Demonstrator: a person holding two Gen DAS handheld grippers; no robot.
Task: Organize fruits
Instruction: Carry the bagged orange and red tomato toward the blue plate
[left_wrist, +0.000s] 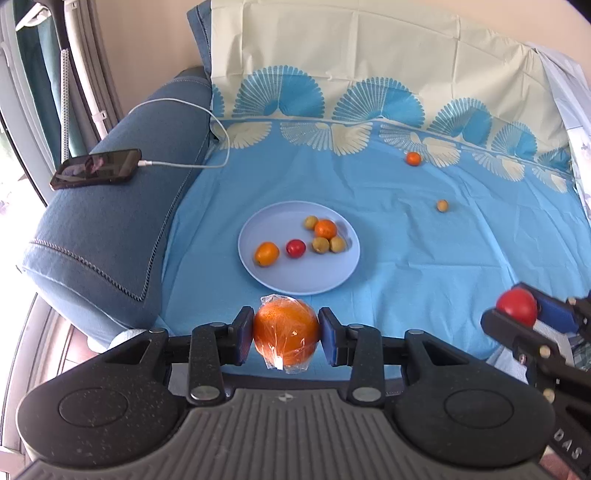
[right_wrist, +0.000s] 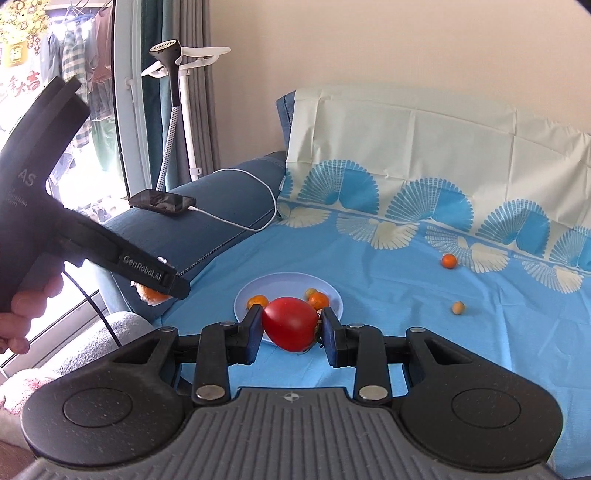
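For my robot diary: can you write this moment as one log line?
left gripper: shut on wrapped orange | right gripper: shut on tomato | plate: six fruits | loose on sheet: two

Plate (left_wrist: 299, 280) sits mid-sofa on the sheet (left_wrist: 424, 258), six small fruits in it. Two loose fruits lie on the sheet behind and right of the plate: tangerine (left_wrist: 413, 158) farther back, small fruit (left_wrist: 442, 205) nearer. Phone (left_wrist: 96, 168) rests on the armrest (left_wrist: 110, 240) left of the plate, cable (left_wrist: 192, 110) trailing right. Wrapped orange (left_wrist: 286, 330) in the left tongs (left_wrist: 286, 334) before the plate; tomato (right_wrist: 290, 324) in the right tongs (right_wrist: 290, 328), to its right.
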